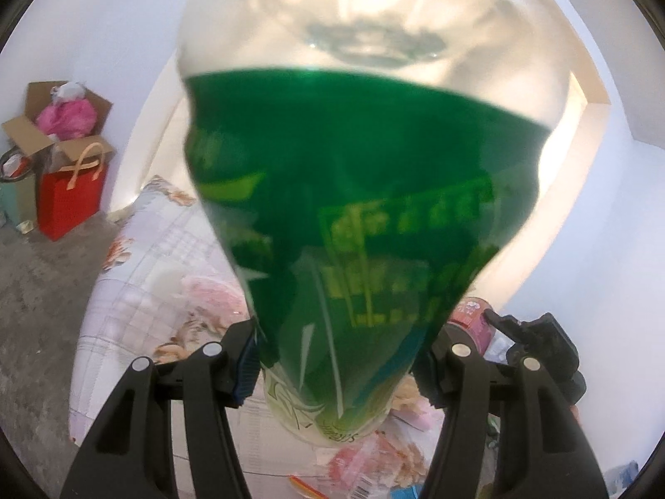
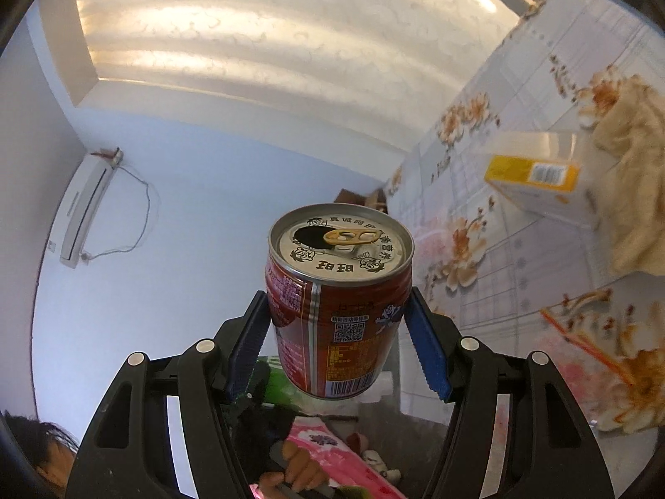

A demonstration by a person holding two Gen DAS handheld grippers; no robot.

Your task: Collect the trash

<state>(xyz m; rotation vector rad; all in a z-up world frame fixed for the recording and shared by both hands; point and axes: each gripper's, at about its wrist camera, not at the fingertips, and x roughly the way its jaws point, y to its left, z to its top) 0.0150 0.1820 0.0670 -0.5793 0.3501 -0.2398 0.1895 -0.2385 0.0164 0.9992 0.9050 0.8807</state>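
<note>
Left wrist view: the background was a white-walled room with a grey floor and a bed under a floral quilt [image 1: 137, 287], wrappers and papers scattered on its near part. At far left on the floor stood an open cardboard box [image 1: 50, 124] holding pink bags, with a red gift bag [image 1: 68, 203] with pale handles just in front of it. The left gripper [image 1: 345, 357] was pinching a clear plastic bottle [image 1: 357, 191] at its lower part, blue pads pressed to both sides; the bottle rose from the jaws and filled the centre of the view. Its green label carried yellow-green print, too blurred to read. At near right the other gripper showed, with a red can in it.

Right wrist view: the background was a pale wall with a curtained window above and a white air-conditioning unit [image 2: 81, 212] at left. The floral quilt filled the right side, a yellow-and-white carton [image 2: 536, 183] with a barcode lying on it beside a beige cloth [image 2: 631, 191]. The right gripper [image 2: 338, 345] was clamped on a red can [image 2: 336, 312], opened, tab raised. The lid bore Chinese characters, "旺旺" among them; the side showed a QR code and a barcode.
</note>
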